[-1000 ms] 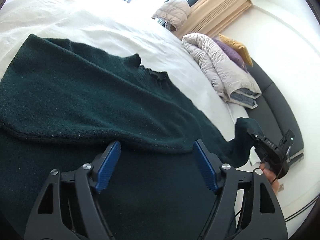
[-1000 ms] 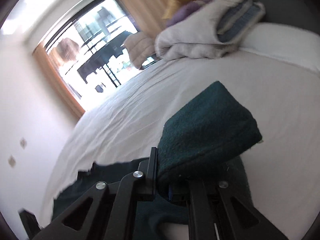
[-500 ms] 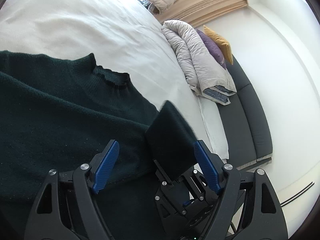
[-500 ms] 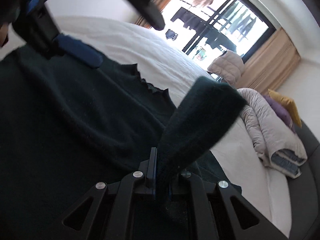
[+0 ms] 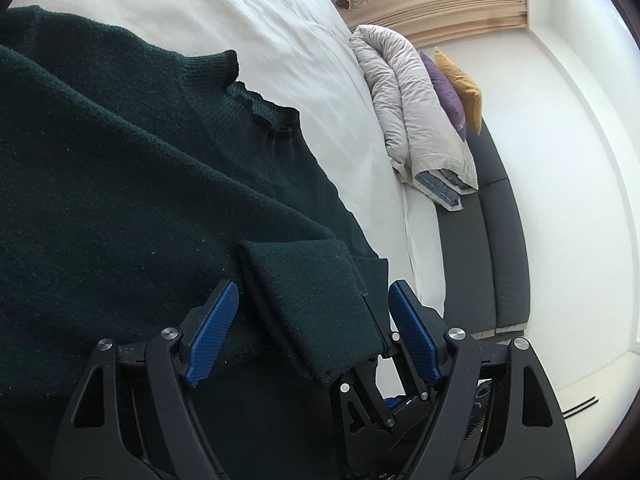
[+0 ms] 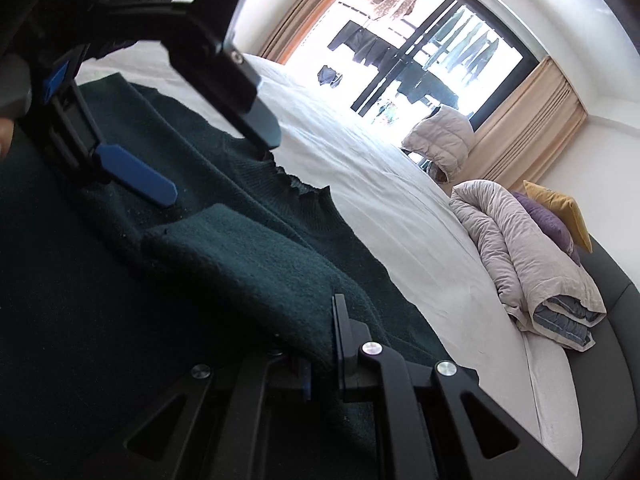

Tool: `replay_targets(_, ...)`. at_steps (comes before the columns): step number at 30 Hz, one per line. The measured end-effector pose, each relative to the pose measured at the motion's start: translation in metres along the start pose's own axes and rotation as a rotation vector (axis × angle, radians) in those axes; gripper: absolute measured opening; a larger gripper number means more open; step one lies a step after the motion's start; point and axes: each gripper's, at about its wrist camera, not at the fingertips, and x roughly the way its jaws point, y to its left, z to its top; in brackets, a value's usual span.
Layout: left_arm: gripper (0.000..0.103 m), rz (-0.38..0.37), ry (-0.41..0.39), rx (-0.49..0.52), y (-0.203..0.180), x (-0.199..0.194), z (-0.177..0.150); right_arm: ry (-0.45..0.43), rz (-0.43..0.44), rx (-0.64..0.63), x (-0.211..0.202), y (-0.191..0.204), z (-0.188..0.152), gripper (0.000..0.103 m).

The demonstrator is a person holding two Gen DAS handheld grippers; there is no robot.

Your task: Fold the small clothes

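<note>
Right tongs (image 6: 320, 364): jaws nearly closed, pinching the cuff end of the sweater's sleeve (image 6: 256, 264); a second ago this sleeve was held up beyond the garment's edge, over the bedsheet.
Left tongs (image 5: 312, 320): jaws wide apart, blue pads (image 5: 212, 332) either side of the sleeve without pressing it; holding nothing, as a second ago.
Change: the sleeve (image 5: 308, 308) has been swung inward and now lies across the sweater's body, where a second ago it stuck out to the side; the left tongs have shifted over toward it.
Meaning for the task: the sleeve fold-in looks all but complete; release and the body folds appear still to come.
Sweater (image 5: 120, 184): one, dark green knit, spread flat on the bed, ribbed collar (image 5: 260, 108) toward the far side.
Bed (image 5: 280, 32): one, white sheet, carrying the sweater.
Duvet (image 5: 416, 120): one, grey, folded at the bed's head end, well apart from the sweater.
Cushions: two, one purple cushion (image 5: 444, 88), one yellow cushion (image 5: 460, 84), against the duvet.
Padded jacket (image 6: 440, 144): one, pale, near the window (image 6: 420, 60).
Curtains: two visible, flanking the window.
</note>
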Motion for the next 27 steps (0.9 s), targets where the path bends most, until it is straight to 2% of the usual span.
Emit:
replay_targets(7,0.077,0.025,0.031,-0.024,0.003,0.013,-0.005,-0.025,0.023,0.076,-0.005,-0.007,0.005,0.01)
replay_targets(15,0.077,-0.064,0.071,-0.125,0.012,0.027,-0.005,-0.051,0.045,0.164,-0.013,-0.016,0.011,0.01)
replay_targets(18,0.077,-0.104,0.062,-0.151,0.016,0.028,-0.005,-0.056,0.046,0.185,-0.015,-0.019,0.015,0.01)
replay_targets(19,0.072,-0.113,0.058,-0.155,0.016,0.028,-0.004,-0.059,0.045,0.181,-0.016,-0.018,0.016,0.01)
replay_targets(21,0.05,-0.136,0.073,-0.156,0.015,0.032,-0.002,-0.06,0.046,0.167,-0.018,-0.012,0.017,0.01)
replay_targets(22,0.031,-0.141,0.085,-0.155,0.015,0.035,-0.002,-0.06,0.049,0.161,-0.017,-0.01,0.018,0.01)
replay_targets(24,0.024,-0.123,0.079,-0.137,0.013,0.034,0.0,-0.058,0.05,0.151,-0.017,-0.003,0.018,0.01)
replay_targets(25,0.013,-0.115,0.072,-0.126,0.012,0.031,0.003,-0.055,0.057,0.15,-0.017,-0.001,0.018,0.01)
replay_targets(27,0.008,-0.104,0.049,-0.117,0.012,0.023,0.01,-0.045,0.07,0.142,-0.015,0.004,0.019,0.01)
